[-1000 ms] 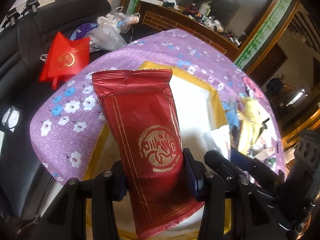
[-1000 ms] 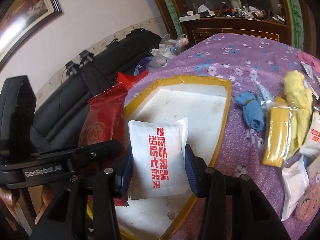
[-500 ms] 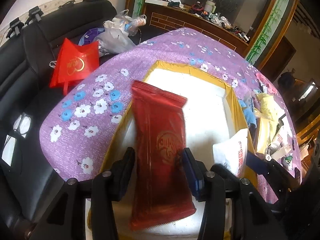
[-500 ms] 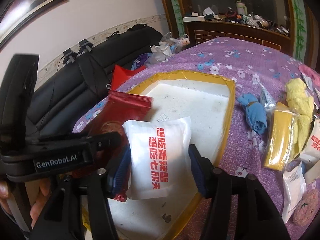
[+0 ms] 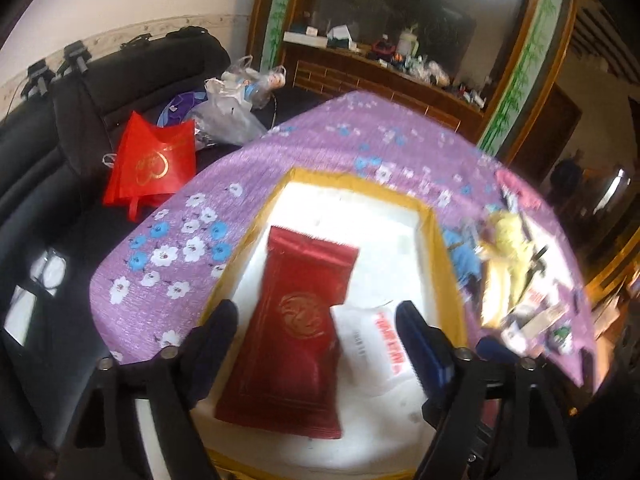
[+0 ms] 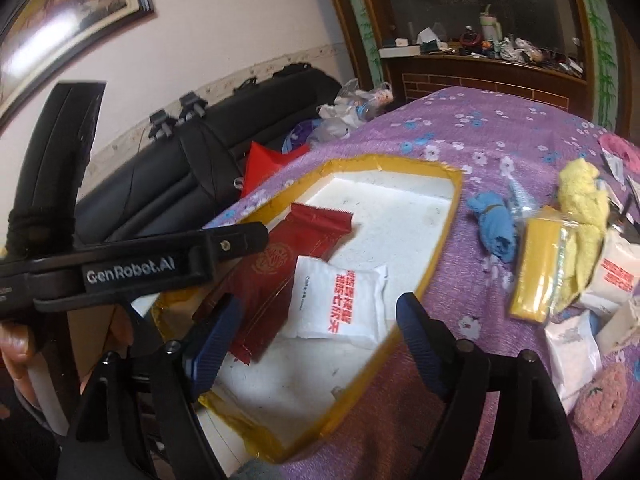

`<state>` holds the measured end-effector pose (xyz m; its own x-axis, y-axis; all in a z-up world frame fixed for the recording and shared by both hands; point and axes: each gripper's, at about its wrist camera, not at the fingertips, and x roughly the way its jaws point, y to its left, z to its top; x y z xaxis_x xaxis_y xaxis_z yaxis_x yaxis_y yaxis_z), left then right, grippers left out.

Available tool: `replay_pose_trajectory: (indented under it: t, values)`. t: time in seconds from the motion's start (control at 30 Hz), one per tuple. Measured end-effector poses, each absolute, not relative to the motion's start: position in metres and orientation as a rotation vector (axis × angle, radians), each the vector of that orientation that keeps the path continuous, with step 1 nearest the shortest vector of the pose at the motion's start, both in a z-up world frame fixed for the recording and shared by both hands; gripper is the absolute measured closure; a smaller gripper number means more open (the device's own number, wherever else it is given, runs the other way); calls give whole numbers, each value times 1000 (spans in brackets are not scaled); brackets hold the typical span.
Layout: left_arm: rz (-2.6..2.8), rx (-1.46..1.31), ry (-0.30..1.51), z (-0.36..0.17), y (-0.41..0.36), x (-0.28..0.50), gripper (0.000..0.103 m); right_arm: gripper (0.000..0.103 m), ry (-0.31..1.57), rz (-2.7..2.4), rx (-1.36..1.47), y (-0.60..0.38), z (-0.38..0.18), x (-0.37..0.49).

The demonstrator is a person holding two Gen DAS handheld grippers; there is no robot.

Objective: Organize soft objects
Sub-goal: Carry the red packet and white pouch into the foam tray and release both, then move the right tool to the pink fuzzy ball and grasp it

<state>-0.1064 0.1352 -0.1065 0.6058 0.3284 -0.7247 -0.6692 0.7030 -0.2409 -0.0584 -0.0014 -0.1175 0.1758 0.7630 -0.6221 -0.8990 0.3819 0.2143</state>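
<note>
Both packets down inside box [image 6: 442, 236]; red packet [image 5: 296, 332] beside white packet [image 6: 336, 300]; left gripper [image 5: 316, 344], right gripper [image 6: 320, 344] jaws just opened wide, nothing pinched; best lift straight clear before fetching next from pile right of box.

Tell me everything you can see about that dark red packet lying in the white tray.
The dark red packet is a long, flat pouch of shiny foil-like wrap with crimped, toothed ends, thin gold border lines and a round gold emblem in the middle. It looks sealed and lies flat on the floor of the yellow-edged white tray, towards its left side. The white packet with red lettering overlaps its right edge. Neither gripper touches it.
</note>
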Motion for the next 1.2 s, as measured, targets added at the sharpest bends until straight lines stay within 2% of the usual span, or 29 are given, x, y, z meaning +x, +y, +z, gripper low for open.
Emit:
replay_pose_trajectory:
  t: [0.4,0.87,1.2]
  values:
    - [448,-548,580,-77,89,-86,8,22,814,1106,50,-66,-121,-5]
    - [288,-495,672,-94,23,-40,8,22,889,999,182,-134,-143,33]
    - [232,-481,734,-106,6,-23,8,22,932,979,211,-142,-151,47]
